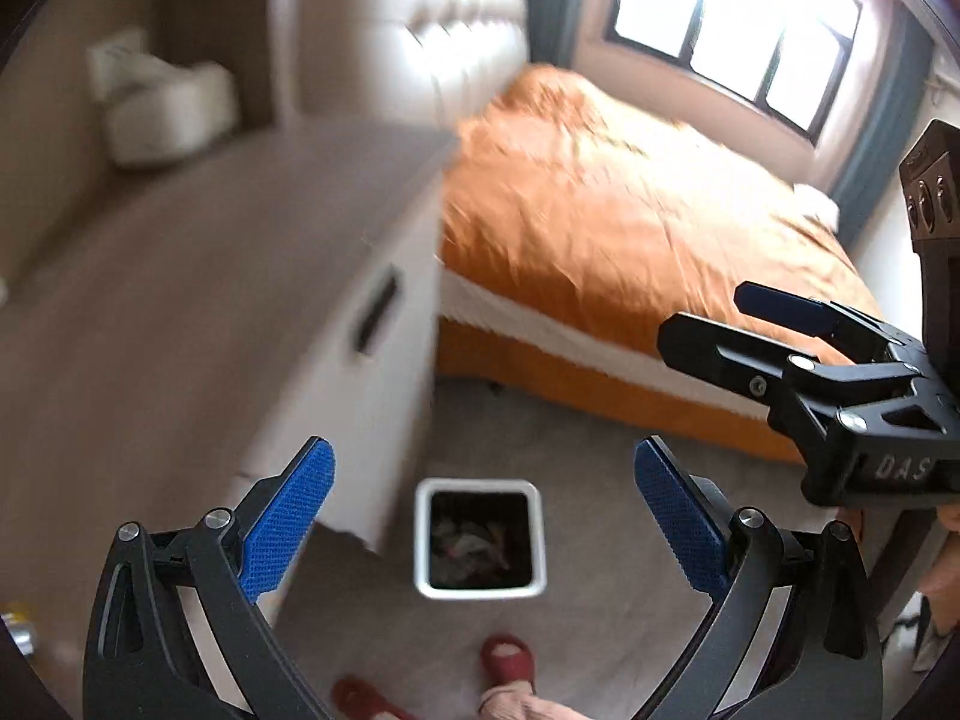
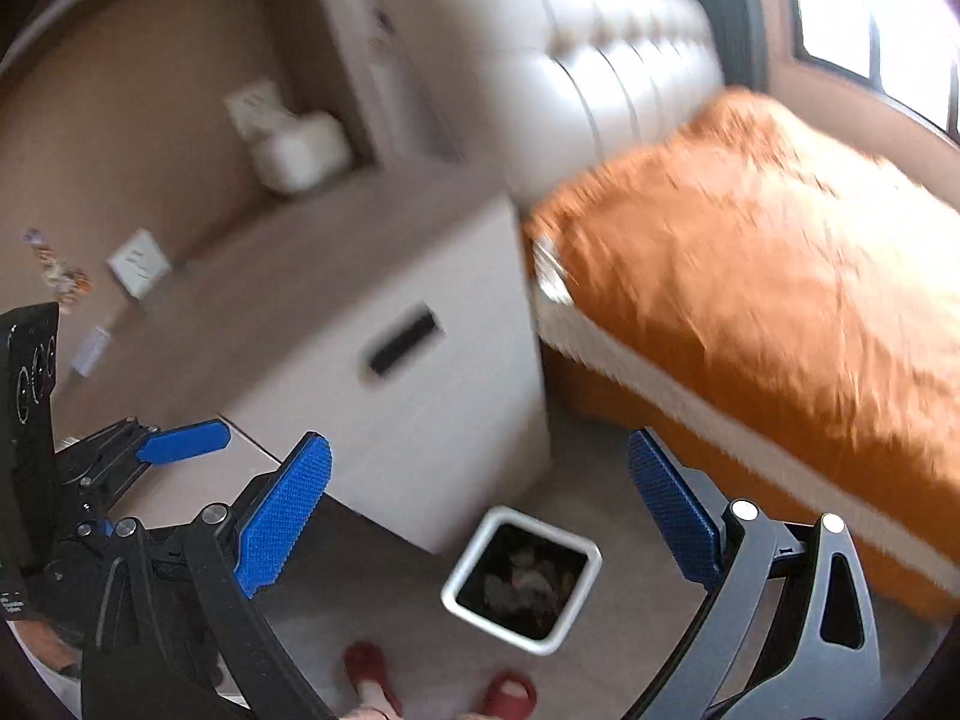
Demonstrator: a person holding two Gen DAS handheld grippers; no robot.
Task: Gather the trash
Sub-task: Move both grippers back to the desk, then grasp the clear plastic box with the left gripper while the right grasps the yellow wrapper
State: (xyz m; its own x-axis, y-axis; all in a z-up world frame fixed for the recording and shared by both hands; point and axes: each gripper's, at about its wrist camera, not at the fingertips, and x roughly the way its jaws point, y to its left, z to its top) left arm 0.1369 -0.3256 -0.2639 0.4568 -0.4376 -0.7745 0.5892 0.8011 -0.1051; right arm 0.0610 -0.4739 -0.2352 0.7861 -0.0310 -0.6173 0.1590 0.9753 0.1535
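A white square trash bin [image 1: 480, 539] stands on the floor beside the nightstand, with crumpled trash inside; it also shows in the right wrist view [image 2: 521, 580]. My left gripper [image 1: 483, 510] is open and empty, high above the bin. My right gripper [image 2: 480, 510] is open and empty, also above the bin. The right gripper shows at the right edge of the left wrist view [image 1: 708, 318], open. The left gripper shows at the left of the right wrist view [image 2: 180, 447]. Small wrappers [image 2: 60, 273] and a small item [image 2: 90, 351] lie at the far left of the nightstand top.
A white nightstand with a brown top [image 1: 198, 276] and a slot handle [image 2: 402, 345] stands left of the bin. A bed with an orange cover [image 1: 630, 210] is to the right. A white tissue box [image 1: 168, 114] sits on the nightstand. Red slippers [image 1: 507, 657] are below.
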